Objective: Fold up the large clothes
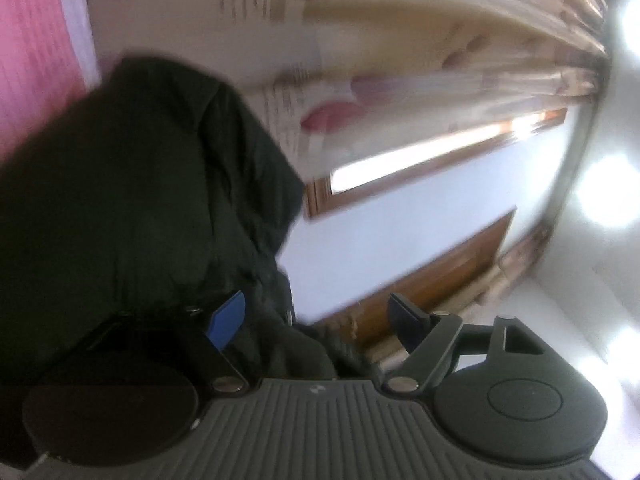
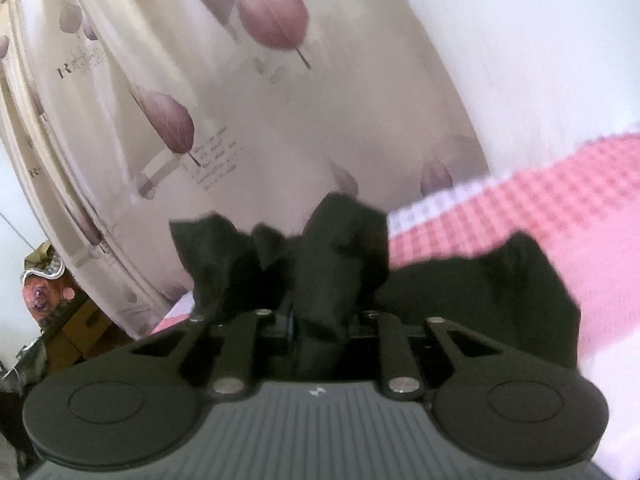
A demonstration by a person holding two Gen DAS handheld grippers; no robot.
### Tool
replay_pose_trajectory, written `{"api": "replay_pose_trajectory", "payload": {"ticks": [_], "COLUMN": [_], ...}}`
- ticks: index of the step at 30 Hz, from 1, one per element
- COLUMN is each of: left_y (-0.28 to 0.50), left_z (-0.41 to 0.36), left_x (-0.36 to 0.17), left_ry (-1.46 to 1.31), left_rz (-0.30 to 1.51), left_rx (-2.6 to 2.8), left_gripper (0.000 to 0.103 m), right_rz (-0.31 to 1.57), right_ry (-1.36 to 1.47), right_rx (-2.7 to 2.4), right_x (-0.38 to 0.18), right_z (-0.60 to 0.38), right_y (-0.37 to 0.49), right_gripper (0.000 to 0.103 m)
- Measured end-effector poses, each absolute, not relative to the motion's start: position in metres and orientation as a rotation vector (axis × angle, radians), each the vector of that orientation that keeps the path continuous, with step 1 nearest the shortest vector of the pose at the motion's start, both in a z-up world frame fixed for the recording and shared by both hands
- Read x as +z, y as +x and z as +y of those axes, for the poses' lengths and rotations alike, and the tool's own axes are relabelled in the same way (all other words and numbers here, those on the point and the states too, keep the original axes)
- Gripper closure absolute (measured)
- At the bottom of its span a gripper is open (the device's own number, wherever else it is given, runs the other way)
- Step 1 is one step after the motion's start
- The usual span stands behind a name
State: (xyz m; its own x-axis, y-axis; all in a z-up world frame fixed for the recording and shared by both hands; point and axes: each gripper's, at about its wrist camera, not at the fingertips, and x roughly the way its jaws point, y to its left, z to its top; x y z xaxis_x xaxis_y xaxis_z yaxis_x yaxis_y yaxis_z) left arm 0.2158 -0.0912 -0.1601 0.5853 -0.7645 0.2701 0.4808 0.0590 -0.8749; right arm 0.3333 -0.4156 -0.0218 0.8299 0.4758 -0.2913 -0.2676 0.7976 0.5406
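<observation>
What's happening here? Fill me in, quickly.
A person with a handheld gripper in each hand is folding a dark garment over a pink checked cover. The right gripper is shut on a bunch of the cloth. The left gripper stands open, the garment draped over its blue finger. Both cameras are tilted and blurred, with a leaf-print curtain behind. No finished fold shows yet.

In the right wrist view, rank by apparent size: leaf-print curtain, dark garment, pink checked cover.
1. Leaf-print curtain, largest.
2 and 3. Dark garment and pink checked cover look similar in area; the garment bunches close to the camera in the right tool, so I won't rank them.
</observation>
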Motion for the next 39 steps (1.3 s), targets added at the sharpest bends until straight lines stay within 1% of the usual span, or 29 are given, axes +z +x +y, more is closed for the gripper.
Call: {"api": "replay_pose_trajectory", "payload": {"ticks": [1,4,7,8,10,11,12,13,15,17,19,20,21,22,23,25,26,27,31,33,35,39], "left_y": [0.22,0.223,0.223,0.223,0.223,0.224,0.224,0.224,0.22,0.218,0.217,0.215,0.213,0.211,0.21,0.202,0.199,0.195,0.174,0.171,0.175,0.187], "left_z": [-0.102,-0.125,-0.137,-0.138,-0.137,-0.135,-0.135,-0.135,-0.135,-0.136,-0.136,-0.135,-0.134,-0.132,-0.13,-0.12,-0.114,-0.108,-0.088,-0.086,-0.09,-0.098], "left_x": [-0.159,-0.167,-0.172,-0.172,-0.173,-0.174,-0.176,-0.177,-0.18,-0.18,-0.18,-0.18,-0.179,-0.179,-0.176,-0.172,-0.168,-0.165,-0.144,-0.136,-0.133,-0.139], "left_ry": [-1.143,-1.099,-1.059,-1.044,-1.035,-1.05,-1.062,-1.064,-1.057,-1.061,-1.052,-1.043,-1.039,-1.036,-1.032,-1.038,-1.043,-1.041,-0.984,-0.968,-0.957,-0.972], "left_rz": [0.311,0.342,0.344,0.334,0.321,0.319,0.318,0.316,0.313,0.304,0.293,0.289,0.286,0.28,0.277,0.284,0.29,0.292,0.246,0.233,0.255,0.288], "left_rx": [-0.993,-1.053,-1.072,-1.073,-1.074,-1.074,-1.075,-1.078,-1.079,-1.077,-1.077,-1.074,-1.073,-1.069,-1.059,-1.034,-1.029,-1.019,-0.935,-0.895,-0.88,-0.847], "left_gripper": [0.025,0.027,0.027,0.027,0.027,0.027,0.027,0.026,0.026,0.026,0.026,0.026,0.025,0.024,0.021,0.019,0.016,0.015,0.0,0.0,0.0,0.0], "right_rz": [0.431,0.473,0.491,0.467,0.389,0.347,0.312,0.295,0.312,0.389,0.496,0.538,0.585,0.625,0.657,0.634,0.614,0.584,0.444,0.401,0.399,0.425], "right_ry": [0.498,0.474,0.451,0.433,0.417,0.412,0.391,0.358,0.306,0.278,0.22,0.199,0.198,0.203,0.181,0.086,0.041,0.005,-0.079,-0.13,-0.141,-0.111], "right_rx": [0.405,0.339,0.287,0.265,0.24,0.252,0.277,0.309,0.367,0.437,0.424,0.43,0.46,0.494,0.514,0.506,0.504,0.501,0.483,0.458,0.432,0.354], "right_x": [-0.021,-0.038,-0.052,-0.049,-0.035,-0.026,-0.016,-0.007,0.006,0.006,-0.006,-0.015,-0.025,-0.037,-0.047,-0.053,-0.05,-0.042,-0.002,0.011,0.015,0.001], "right_z": [-0.419,-0.436,-0.452,-0.454,-0.456,-0.455,-0.451,-0.444,-0.426,-0.403,-0.378,-0.369,-0.359,-0.351,-0.339,-0.318,-0.311,-0.305,-0.302,-0.306,-0.317,-0.352], "right_y": [0.337,0.348,0.348,0.341,0.324,0.316,0.309,0.304,0.305,0.314,0.331,0.339,0.347,0.35,0.353,0.348,0.343,0.338,0.316,0.311,0.317,0.326], "right_gripper": [0.084,0.083,0.077,0.072,0.05,0.024,0.01,0.009,0.009,0.009,0.009,0.01,0.02,0.037,0.063,0.075,0.084,0.088,0.093,0.094,0.094,0.094]}}
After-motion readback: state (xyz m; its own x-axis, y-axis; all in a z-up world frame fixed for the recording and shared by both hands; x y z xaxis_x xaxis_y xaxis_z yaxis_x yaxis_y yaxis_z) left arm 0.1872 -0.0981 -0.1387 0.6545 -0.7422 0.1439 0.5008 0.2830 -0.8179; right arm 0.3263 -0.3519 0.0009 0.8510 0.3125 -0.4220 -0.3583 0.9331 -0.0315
